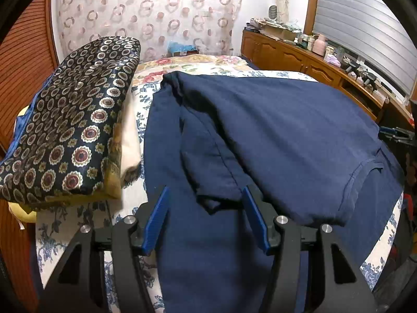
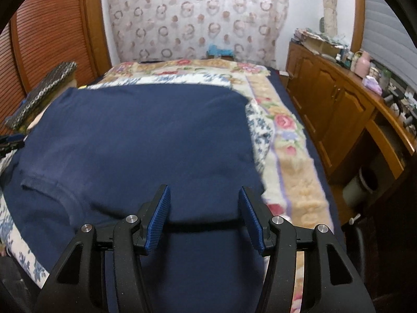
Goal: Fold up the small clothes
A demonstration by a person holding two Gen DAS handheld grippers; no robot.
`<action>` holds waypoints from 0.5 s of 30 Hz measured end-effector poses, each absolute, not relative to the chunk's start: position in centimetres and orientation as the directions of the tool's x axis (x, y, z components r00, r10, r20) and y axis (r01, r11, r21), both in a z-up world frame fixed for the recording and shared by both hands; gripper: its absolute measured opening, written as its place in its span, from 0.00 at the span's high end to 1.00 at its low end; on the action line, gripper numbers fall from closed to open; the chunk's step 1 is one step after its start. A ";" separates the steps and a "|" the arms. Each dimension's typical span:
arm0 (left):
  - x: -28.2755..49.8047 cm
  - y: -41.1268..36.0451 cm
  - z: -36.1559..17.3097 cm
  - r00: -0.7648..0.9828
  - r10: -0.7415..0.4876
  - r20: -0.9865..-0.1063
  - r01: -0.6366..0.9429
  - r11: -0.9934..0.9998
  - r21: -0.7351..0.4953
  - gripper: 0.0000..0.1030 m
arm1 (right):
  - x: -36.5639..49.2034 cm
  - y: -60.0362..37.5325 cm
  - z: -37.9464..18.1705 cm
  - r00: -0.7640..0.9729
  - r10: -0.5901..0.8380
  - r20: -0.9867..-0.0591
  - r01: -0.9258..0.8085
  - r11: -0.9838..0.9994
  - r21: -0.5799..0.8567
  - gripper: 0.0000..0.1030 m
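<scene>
A soft navy knit shirt [image 1: 273, 135] lay spread across the flowered bedspread [image 2: 286, 140], one sleeve folded inward, its near hem cut off from sight. The left gripper [image 1: 204, 195] and right gripper [image 2: 204, 195] hovered half open above the cloth, ribbed blue pads gripping nothing. A medallion-patterned silky cushion [image 1: 70, 130] sat left.
</scene>
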State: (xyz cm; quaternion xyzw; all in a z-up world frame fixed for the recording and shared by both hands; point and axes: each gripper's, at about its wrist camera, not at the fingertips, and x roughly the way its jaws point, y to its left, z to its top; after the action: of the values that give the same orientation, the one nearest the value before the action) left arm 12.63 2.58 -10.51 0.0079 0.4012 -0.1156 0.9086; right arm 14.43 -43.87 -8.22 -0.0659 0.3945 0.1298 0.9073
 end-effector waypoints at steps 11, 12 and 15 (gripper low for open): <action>13.9 1.4 -10.2 0.629 -0.229 -0.743 0.230 0.968 -0.104 0.60 | 13.8 -42.6 -10.0 0.657 0.179 -0.732 -0.301 0.953 -0.037 0.46; 14.2 1.4 -10.4 0.621 -0.232 -0.749 0.227 0.967 -0.111 0.60 | 13.8 -42.5 -10.0 0.661 0.176 -0.730 -0.302 0.952 -0.043 0.46; 14.6 1.3 -10.9 0.603 -0.237 -0.762 0.228 0.966 -0.120 0.60 | 13.8 -42.7 -10.1 0.665 0.176 -0.725 -0.299 0.953 -0.043 0.46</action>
State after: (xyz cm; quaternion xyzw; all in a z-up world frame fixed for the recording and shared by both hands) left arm 14.59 1.34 -10.93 -0.0051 0.4261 -0.1297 0.8953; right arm 13.79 -42.65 -10.07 -0.0796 0.3876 0.1307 0.9090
